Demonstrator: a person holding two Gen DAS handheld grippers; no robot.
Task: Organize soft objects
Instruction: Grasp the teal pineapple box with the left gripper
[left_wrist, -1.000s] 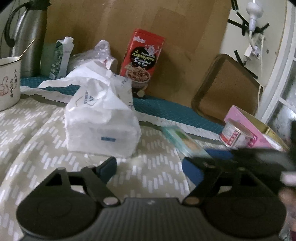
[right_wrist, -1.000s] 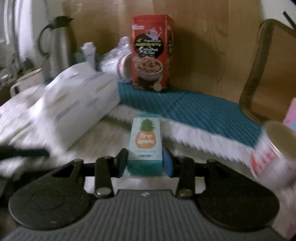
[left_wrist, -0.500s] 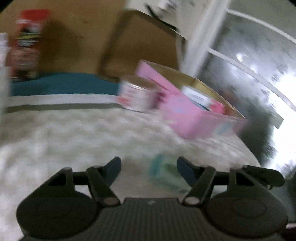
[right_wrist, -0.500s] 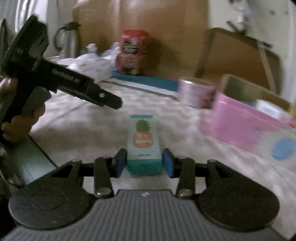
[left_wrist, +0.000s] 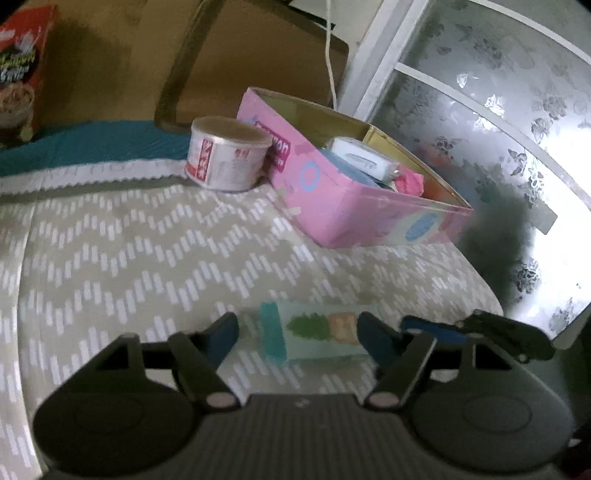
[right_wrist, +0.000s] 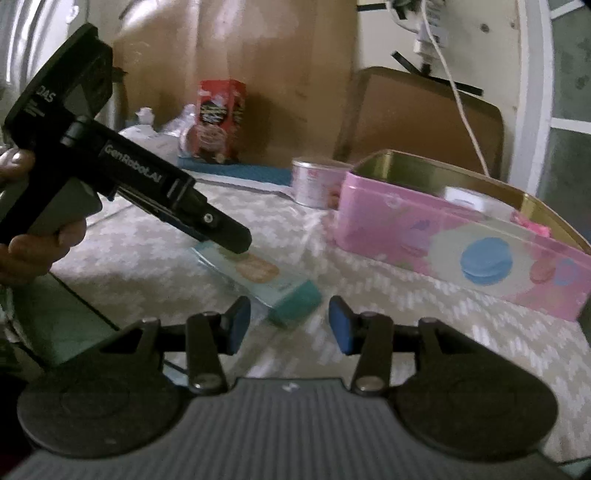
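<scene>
With the pink tin (left_wrist: 354, 206) near but apart, the pineapple pack (right_wrist: 258, 275) lies flat on the cloth between both wide-open grippers, left (left_wrist: 297, 332) and right (right_wrist: 290, 325), which risk colliding or nudging it away.

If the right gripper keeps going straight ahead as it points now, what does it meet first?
Most likely the pineapple tissue pack, lying on the tablecloth just beyond the right gripper, whose jaws are open. The left gripper is over its far end. Depth is uncertain.

Black tongs (right_wrist: 289, 322) with blue pads (right_wrist: 339, 324), "GenRobot.AI" lettering.
</scene>
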